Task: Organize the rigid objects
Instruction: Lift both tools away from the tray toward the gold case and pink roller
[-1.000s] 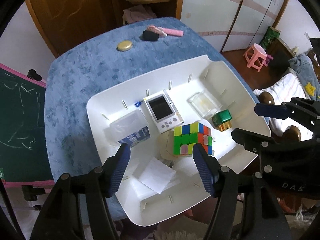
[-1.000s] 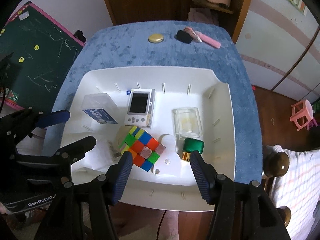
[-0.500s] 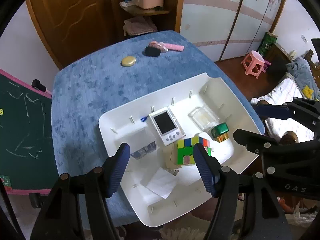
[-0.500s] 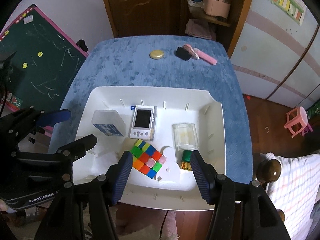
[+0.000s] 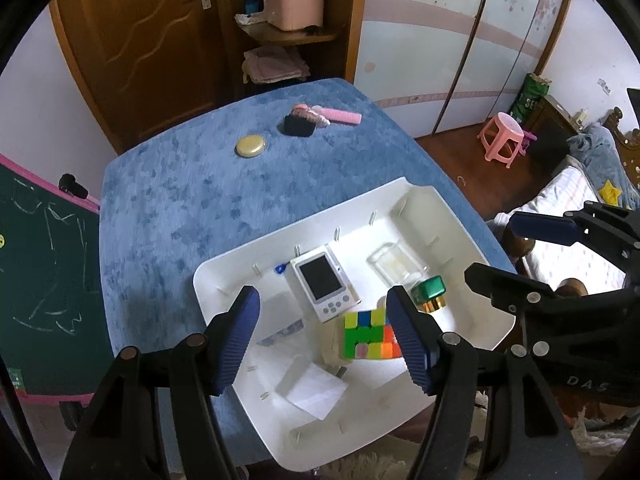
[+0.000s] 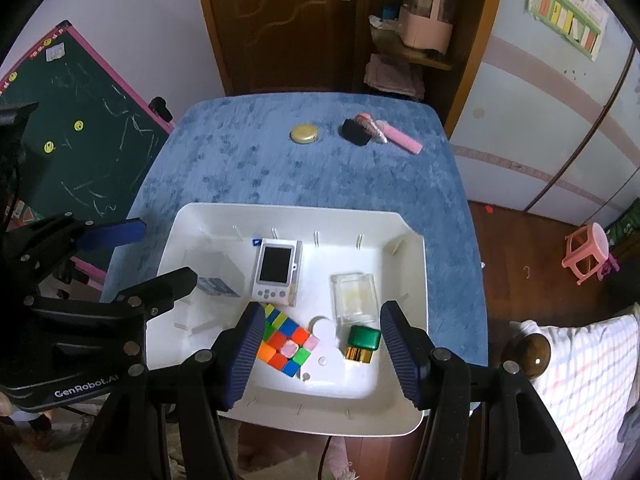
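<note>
A white tray [image 5: 224,276] [image 6: 408,240] lies on the near end of a blue table. In it are a colourful puzzle cube [image 5: 366,334] [image 6: 286,344], a white handheld device with a dark screen [image 5: 322,282] [image 6: 276,266], a clear box [image 5: 394,266] [image 6: 354,294], a green and gold box [image 5: 430,292] [image 6: 362,342], a clear box with a blue label [image 6: 218,276] and white paper [image 5: 316,394]. My left gripper [image 5: 322,334] and right gripper [image 6: 320,344] are both open and empty, high above the tray.
At the table's far end lie a gold round tin [image 5: 250,146] [image 6: 304,134], a black brush [image 5: 298,126] [image 6: 354,132] and a pink comb [image 5: 340,116] [image 6: 402,140]. A chalkboard [image 6: 80,132] stands left, a pink stool [image 5: 504,138] and a bed [image 6: 576,372] right.
Both grippers have risen and drawn back from the tray, so the tray looks smaller and more of the table and room shows. Nothing in the tray has moved.
</note>
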`<state>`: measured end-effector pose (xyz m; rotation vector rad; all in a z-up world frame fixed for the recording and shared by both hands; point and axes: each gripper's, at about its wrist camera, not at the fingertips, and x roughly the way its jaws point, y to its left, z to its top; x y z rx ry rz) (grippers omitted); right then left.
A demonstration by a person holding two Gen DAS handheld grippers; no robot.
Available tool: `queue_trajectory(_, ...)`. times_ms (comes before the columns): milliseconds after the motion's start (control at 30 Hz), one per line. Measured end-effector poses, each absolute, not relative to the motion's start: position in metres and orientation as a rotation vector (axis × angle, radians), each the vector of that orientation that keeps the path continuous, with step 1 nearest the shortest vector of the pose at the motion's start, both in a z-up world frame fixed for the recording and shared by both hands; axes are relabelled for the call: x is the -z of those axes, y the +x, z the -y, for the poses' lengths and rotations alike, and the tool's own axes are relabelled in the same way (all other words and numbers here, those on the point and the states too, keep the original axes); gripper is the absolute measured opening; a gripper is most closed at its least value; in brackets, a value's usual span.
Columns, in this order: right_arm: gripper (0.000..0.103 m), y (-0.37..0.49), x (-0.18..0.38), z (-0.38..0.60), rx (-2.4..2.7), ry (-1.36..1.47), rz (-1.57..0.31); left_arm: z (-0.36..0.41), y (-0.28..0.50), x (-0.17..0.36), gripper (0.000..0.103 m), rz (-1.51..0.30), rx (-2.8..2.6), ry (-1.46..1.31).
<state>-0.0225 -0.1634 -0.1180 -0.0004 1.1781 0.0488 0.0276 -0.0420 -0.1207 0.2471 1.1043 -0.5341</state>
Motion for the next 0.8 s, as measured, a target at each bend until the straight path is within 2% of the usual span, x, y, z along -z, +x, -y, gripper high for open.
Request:
queue_trajectory(467, 0.061, 0.014, 0.102, 0.186, -0.081, -0.014, -1.141, 0.057, 0.067, 0.096, 0.07, -1.07, 0.484, 0.243)
queue_trajectory(800, 0.061, 0.063, 0.091, 0.211, -0.103, -0.012, -1.106, 0.057, 0.131, 0.086, 0.07, -1.066, 0.397, 0.237)
